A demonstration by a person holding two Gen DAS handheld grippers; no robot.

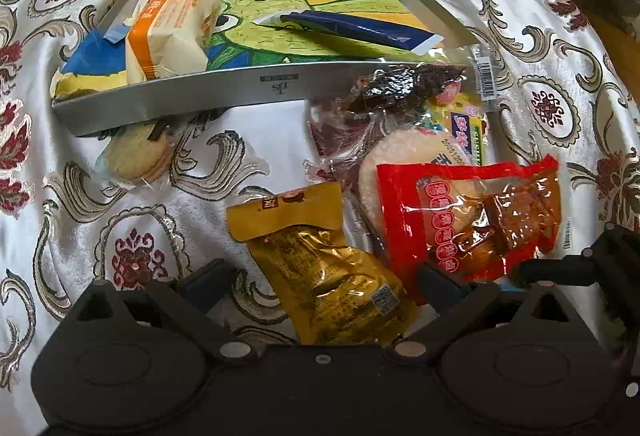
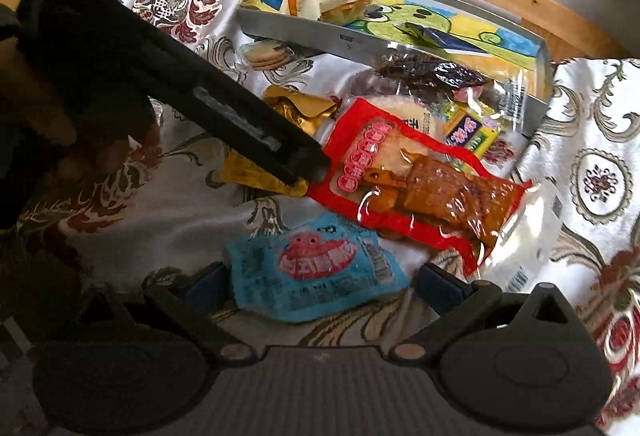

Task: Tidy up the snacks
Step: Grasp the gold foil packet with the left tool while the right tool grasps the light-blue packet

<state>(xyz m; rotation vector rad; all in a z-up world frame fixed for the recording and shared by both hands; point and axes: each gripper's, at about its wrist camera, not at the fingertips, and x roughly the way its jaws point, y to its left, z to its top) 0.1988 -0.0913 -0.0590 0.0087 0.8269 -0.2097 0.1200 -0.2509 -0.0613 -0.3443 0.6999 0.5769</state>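
Left gripper (image 1: 320, 288) hangs fingers apart around the gold pack (image 1: 320, 268); right gripper (image 2: 324, 284) spreads wide around the blue pack (image 2: 312, 268). Best to close mid-pack, lift clear of the red pack (image 2: 420, 188), then drop into the tray (image 1: 176, 102).

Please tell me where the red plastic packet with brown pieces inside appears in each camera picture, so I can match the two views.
Left wrist view: the red plastic packet with brown pieces is at lower right, just beyond the open left gripper.
Right wrist view: the packet is at the centre, beyond the open right gripper.
Shared landmark: the silver metal tray with a green cartoon drawing, behind the packet in both views.
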